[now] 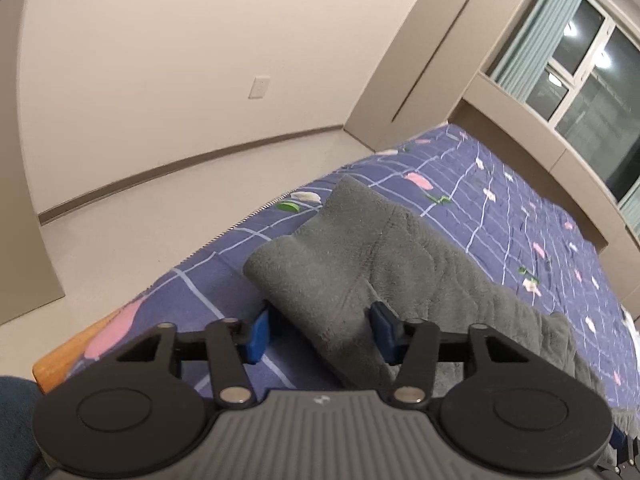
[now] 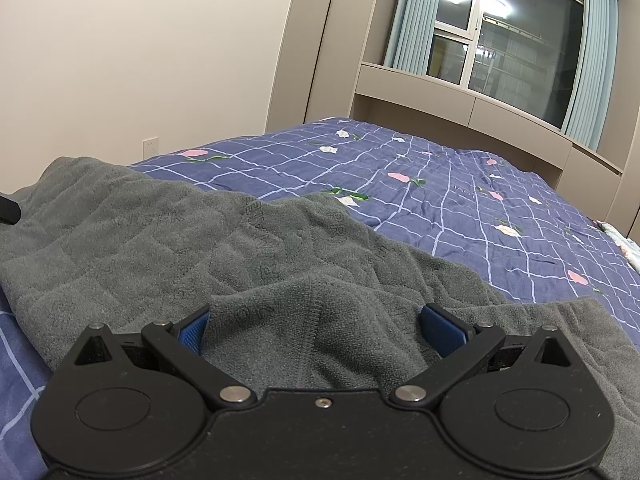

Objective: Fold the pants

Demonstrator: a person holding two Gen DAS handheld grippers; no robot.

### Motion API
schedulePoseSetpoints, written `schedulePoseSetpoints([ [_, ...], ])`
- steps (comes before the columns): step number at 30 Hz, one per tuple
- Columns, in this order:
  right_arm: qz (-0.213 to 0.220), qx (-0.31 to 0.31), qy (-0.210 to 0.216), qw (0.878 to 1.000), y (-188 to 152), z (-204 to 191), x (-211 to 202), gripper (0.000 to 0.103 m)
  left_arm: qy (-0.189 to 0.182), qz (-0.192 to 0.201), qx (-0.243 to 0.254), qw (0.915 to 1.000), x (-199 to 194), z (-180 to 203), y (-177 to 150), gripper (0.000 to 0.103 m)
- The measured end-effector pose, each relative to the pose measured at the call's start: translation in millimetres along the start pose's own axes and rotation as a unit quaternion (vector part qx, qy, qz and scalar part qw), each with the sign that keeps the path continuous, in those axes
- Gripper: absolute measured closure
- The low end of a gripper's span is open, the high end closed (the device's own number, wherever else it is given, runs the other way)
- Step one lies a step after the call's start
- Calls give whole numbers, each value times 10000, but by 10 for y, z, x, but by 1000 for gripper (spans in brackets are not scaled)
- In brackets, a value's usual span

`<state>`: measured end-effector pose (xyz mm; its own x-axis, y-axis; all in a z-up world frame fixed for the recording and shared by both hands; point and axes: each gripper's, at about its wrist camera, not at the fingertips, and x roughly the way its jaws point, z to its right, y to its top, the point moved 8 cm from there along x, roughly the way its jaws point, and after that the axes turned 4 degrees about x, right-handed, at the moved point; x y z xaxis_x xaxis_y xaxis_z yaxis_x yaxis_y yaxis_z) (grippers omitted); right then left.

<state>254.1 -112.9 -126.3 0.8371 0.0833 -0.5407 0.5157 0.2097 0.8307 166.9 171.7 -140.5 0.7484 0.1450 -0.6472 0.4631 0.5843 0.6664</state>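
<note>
Grey fleece pants lie on a bed with a blue checked floral cover. In the left wrist view a folded strip of the pants runs between the blue pads of my left gripper, whose jaws stand wide apart around it. In the right wrist view the pants spread across the near bed, and a raised bunch of fabric sits between the wide-apart pads of my right gripper. Neither gripper pinches the cloth.
The bed's left edge and wooden corner drop to a pale floor. A window with blue curtains and a built-in ledge stand behind the bed. The bed cover stretches beyond the pants.
</note>
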Motion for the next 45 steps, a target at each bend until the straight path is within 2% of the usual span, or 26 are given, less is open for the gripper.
schedulePoseSetpoints([
  [5,-2,1,0,10000,-3,3,-1,0,-142,68,-287,9995,29,-23,0,45],
  [6,-3,0,0,10000,-3,2,-1,0,-137,69,-354,9993,26,-33,19,55],
  [7,-3,2,1,10000,-3,1,-3,0,-154,80,-411,9990,20,-39,37,70],
  [8,9,19,13,10000,5,8,-10,0,-213,104,-444,9987,3,-34,61,74],
  [9,26,50,38,10000,3,10,-10,0,-233,172,-421,9987,-25,-17,91,83],
  [15,233,306,267,9989,137,94,-134,0,-371,763,208,9962,-264,311,227,89],
  [20,520,230,264,9980,314,148,-300,0,-604,1138,819,9883,-501,683,331,90],
  [26,751,247,118,9968,420,347,-555,0,-1021,1455,1599,9710,-798,1269,317,90],
  [34,795,345,-246,9959,334,755,-837,0,-1457,1421,2329,9510,-989,2019,281,91],
  [39,665,483,-612,9947,177,1064,-863,0,-1859,1425,2797,9311,-1177,2498,163,91],
  [45,608,641,-848,9925,-8,1325,-937,0,-2359,1227,3392,9024,-1372,2991,-225,91],
])
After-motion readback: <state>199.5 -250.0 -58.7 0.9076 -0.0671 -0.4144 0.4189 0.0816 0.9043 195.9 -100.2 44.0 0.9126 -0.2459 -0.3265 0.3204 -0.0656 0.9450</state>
